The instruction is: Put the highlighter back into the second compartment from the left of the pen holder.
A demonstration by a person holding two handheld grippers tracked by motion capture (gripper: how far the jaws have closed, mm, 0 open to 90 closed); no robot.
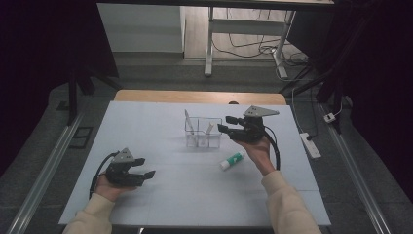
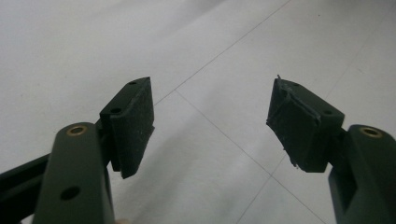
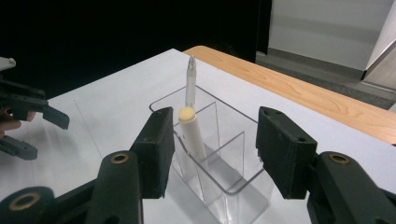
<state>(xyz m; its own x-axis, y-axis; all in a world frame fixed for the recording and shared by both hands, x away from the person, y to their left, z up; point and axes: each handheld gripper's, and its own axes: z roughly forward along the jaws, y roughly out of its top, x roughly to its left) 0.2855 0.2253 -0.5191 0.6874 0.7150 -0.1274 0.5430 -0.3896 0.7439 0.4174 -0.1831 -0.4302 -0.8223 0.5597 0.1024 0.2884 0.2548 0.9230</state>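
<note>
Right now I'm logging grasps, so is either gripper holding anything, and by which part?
Nothing is held. The left gripper is open over the bare table; the right gripper is open above the clear organizer.

The left gripper hangs over the pale surface, its two black padded fingers spread wide apart with nothing between them. Thin seam lines cross on the surface beneath the gap.
</note>
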